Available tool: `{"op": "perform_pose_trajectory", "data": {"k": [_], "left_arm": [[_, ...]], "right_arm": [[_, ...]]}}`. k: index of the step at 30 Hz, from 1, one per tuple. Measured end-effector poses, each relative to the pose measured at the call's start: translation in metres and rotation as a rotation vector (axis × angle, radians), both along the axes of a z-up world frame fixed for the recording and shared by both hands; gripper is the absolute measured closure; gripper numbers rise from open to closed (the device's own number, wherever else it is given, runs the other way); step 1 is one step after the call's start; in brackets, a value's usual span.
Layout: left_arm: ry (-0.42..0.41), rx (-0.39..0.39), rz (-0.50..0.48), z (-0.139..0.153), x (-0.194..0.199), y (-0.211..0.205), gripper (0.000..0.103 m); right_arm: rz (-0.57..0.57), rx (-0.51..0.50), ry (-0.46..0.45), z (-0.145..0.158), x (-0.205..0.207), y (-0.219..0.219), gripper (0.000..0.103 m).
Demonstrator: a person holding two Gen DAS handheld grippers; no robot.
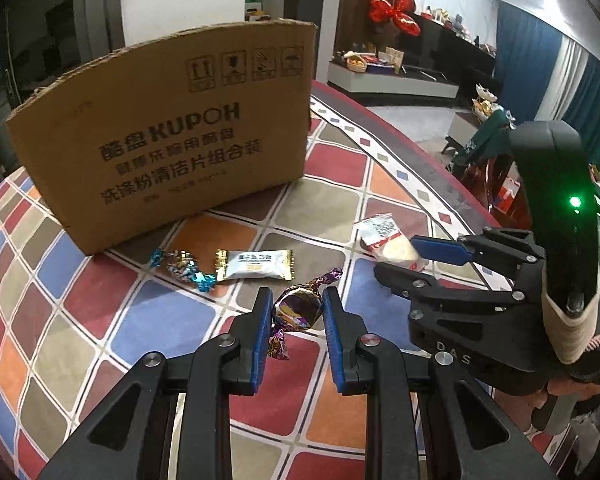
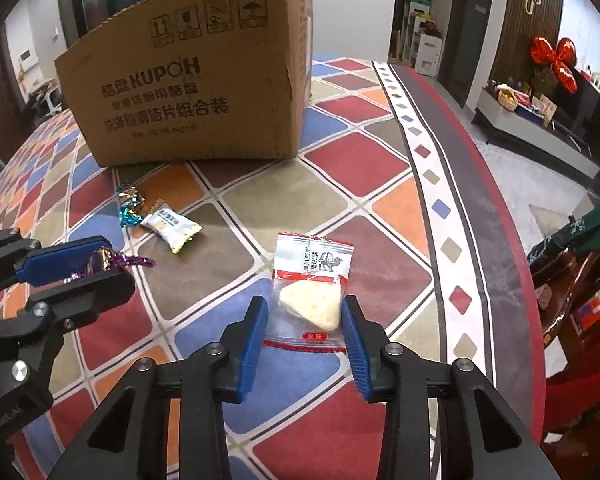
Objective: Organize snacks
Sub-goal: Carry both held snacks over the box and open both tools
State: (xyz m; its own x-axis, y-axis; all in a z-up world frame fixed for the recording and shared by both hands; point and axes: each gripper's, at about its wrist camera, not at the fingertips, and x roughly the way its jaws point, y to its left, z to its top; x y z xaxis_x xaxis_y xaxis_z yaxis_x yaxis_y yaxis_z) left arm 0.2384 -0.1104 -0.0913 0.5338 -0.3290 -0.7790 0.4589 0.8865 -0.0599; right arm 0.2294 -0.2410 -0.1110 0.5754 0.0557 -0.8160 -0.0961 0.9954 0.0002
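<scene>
A purple and gold twist-wrapped candy (image 1: 298,307) lies on the patterned tablecloth between the blue pads of my left gripper (image 1: 296,302), which is open around it; it also shows in the right wrist view (image 2: 108,261). My right gripper (image 2: 305,312) is open around a clear packet with a white wedge snack (image 2: 310,288), seen too in the left wrist view (image 1: 388,240). A blue twist candy (image 1: 184,270) and a white and gold packet (image 1: 254,266) lie in front of a brown cardboard box (image 1: 168,132).
The round table's edge (image 2: 496,216) curves along the right, with a wooden chair (image 2: 572,292) beyond it. The cardboard box (image 2: 196,76) stands upright at the back of the table. A low cabinet with clutter (image 1: 392,76) stands across the room.
</scene>
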Motion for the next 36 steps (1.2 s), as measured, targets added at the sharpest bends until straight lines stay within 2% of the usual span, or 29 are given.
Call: {"op": "perform_pose_trajectory", "data": {"k": [6, 20, 29, 36], "left_arm": [[-0.034, -0.033, 0.043, 0.015, -0.001, 0.014, 0.077], [-0.203, -0.109, 0.098, 0.087, -0.001, 0.055, 0.077], [-0.302, -0.117, 0.113, 0.125, 0.015, 0.077, 0.077], [-0.375, -0.094, 0.103, 0.147, 0.040, 0.086, 0.077]], "right_arm": [[-0.010, 0.015, -0.061, 0.022, -0.008, 0.006, 0.064], [0.053, 0.078, -0.274, 0.112, -0.015, 0.037, 0.064], [0.113, 0.066, -0.367, 0.156, 0.005, 0.062, 0.064], [0.147, 0.061, -0.401, 0.176, 0.031, 0.076, 0.064]]}}
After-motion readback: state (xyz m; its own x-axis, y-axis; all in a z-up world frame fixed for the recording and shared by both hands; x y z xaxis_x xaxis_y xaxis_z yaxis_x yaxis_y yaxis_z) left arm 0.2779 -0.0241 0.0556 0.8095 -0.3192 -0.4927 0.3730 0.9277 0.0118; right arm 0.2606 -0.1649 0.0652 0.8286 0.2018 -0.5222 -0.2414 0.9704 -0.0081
